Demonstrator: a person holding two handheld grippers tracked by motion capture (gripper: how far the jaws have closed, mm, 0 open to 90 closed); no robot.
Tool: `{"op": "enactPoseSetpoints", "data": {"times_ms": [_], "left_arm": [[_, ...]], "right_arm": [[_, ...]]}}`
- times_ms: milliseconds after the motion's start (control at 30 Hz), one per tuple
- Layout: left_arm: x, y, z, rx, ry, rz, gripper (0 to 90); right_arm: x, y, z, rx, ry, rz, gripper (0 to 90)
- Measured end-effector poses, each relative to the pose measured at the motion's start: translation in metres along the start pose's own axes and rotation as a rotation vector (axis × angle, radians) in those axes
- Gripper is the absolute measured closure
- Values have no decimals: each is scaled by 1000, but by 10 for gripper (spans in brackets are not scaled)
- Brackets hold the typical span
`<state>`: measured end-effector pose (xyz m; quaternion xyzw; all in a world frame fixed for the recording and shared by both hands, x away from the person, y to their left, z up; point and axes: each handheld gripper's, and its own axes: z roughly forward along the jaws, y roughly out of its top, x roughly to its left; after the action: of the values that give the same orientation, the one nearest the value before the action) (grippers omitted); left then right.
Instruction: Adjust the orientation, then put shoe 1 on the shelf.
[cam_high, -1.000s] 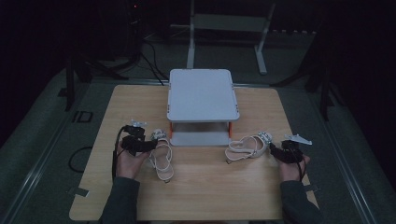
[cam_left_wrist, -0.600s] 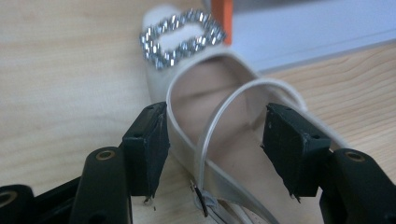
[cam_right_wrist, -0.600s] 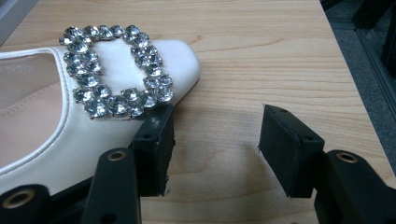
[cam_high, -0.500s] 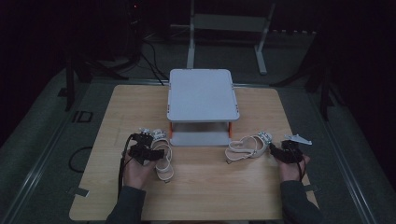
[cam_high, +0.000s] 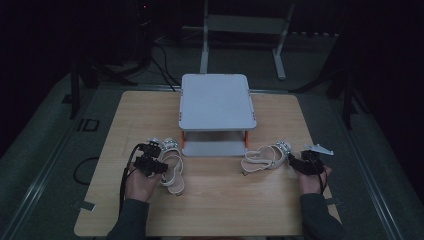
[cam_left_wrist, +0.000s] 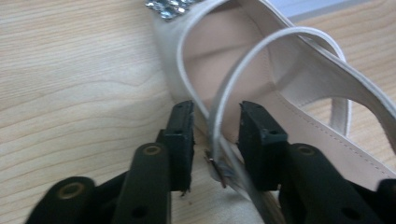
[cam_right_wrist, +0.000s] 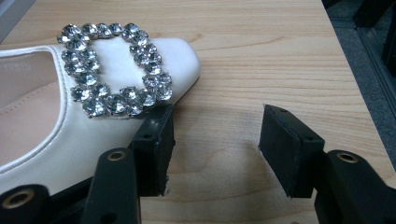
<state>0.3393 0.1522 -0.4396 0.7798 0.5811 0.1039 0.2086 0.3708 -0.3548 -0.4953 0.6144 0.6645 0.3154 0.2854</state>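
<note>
My left gripper (cam_high: 159, 163) sits over the left sandal (cam_high: 170, 169), which lies on the wooden table (cam_high: 220, 210) just left of the small grey two-tier stand (cam_high: 216, 101). A second ago I had this gripper further out toward the table's left edge, beside the sandal; now it is in over the shoe, near its thin straps. In the left gripper view its jaws have just been closing, and a thin strap (cam_left_wrist: 233, 98) runs up between them. The right pad (cam_left_wrist: 254, 140) looks to be against the strap, while a slim gap shows beside the left pad (cam_left_wrist: 182, 140), so I cannot tell whether the strap is truly pinched yet.

My right gripper (cam_high: 294, 159) is where it was a second ago, at the toe end of the right sandal (cam_high: 265, 159), which lies on the table right of the stand's lower shelf. That sandal has not shifted either. In the right gripper view the jaws stand wide apart with bare wood between them; one pad (cam_right_wrist: 156, 149) touches the toe edge just below the rhinestone buckle (cam_right_wrist: 114, 70), the other pad (cam_right_wrist: 289, 149) is clear of the shoe, so nothing is gripped.
</note>
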Motion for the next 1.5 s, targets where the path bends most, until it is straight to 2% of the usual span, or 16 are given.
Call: {"op": "enactPoseSetpoints", "data": {"times_ms": [167,333,433,533,633,767,867,967,1067,1133,1333,1500], "left_arm": [[2,1,-2,16,0,12,777],[11,2,-4,21,-15,32,816],[14,2,-4,15,-13,29,823],[20,3,-5,15,2,45,822],[28,5,-5,6,63,44,816],[30,4,-3,-16,99,37,776],[26,3,-1,-33,131,32,699],[24,0,4,-41,141,16,632],[22,-2,10,-42,144,-2,574],[21,-3,13,-48,144,-16,566],[18,-2,12,-64,149,-43,508],[17,-1,8,-71,146,-41,487]], "right_arm": [[-1,0,0,-1,1,1,446],[-1,0,0,-2,2,5,446],[-1,0,0,0,2,4,447],[-1,0,0,3,3,1,447],[-1,-1,0,3,3,2,447],[-1,-1,0,4,2,3,446],[-1,-1,1,5,4,1,446],[0,-1,1,6,5,0,446],[0,-1,1,7,5,1,446],[0,-1,1,8,5,-2,446],[-1,-1,2,9,5,-1,446],[0,-1,2,11,4,-1,446]]}}
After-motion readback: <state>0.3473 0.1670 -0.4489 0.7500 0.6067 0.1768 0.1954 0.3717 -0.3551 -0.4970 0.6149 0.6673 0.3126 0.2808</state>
